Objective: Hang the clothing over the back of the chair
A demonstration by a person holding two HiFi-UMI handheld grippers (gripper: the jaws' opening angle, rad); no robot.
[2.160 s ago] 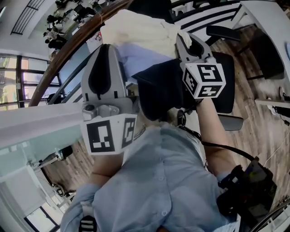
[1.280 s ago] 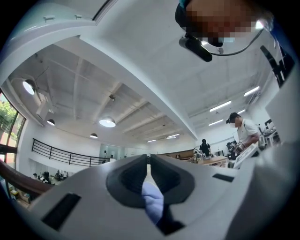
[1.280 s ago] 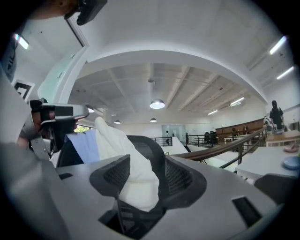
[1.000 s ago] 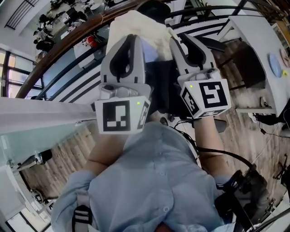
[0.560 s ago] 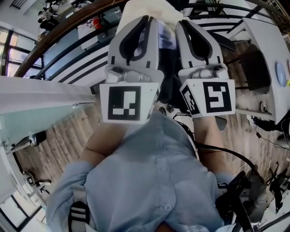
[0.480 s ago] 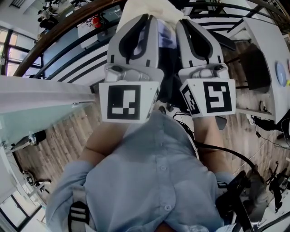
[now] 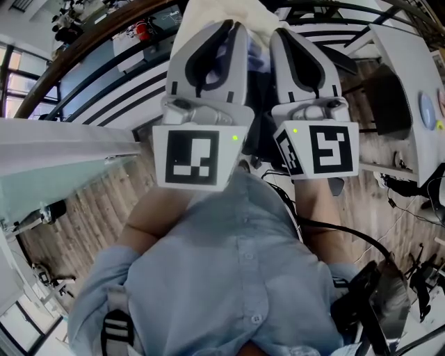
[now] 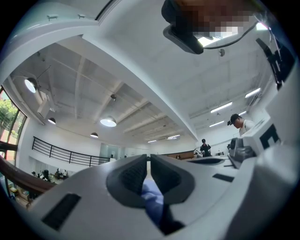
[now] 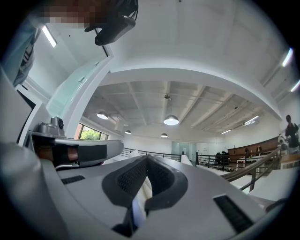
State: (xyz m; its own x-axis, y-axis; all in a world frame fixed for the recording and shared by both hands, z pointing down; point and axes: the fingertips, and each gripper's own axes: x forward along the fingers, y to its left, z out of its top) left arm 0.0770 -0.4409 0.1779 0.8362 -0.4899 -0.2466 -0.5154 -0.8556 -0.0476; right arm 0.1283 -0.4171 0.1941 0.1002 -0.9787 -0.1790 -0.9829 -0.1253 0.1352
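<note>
Cream cloth, soft and rumpled, with a pale blue part beneath it, made up the clothing point(image 7: 215, 8). It was bunched just above the dark chair point(image 7: 258, 124), held up off it by both grippers. The left gripper point(image 7: 231, 29) had its jaws together on a fold of the pale blue fabric, which ran down between the ribbed black pads. The right gripper point(image 7: 279, 35) was clamped the same way on a cream-white fold.

Both grippers' smooth grey bodies and their black-and-white marker cubes stood in front of the chair. Only a dark sliver of it showed between them.

To the left of the chair curved a railing point(image 7: 118, 87) of dark bars under a brown wooden handrail. To the chair's right stood a flat white table point(image 7: 407, 62) bearing a round blue plate point(image 7: 425, 110). Wooden plank floor point(image 7: 97, 208) spread below the chair. Nearer than the chair, the person's light blue buttoned shirt point(image 7: 236, 278) filled the foreground, and a thin black cable point(image 7: 341, 226) trailed from the right forearm.
</note>
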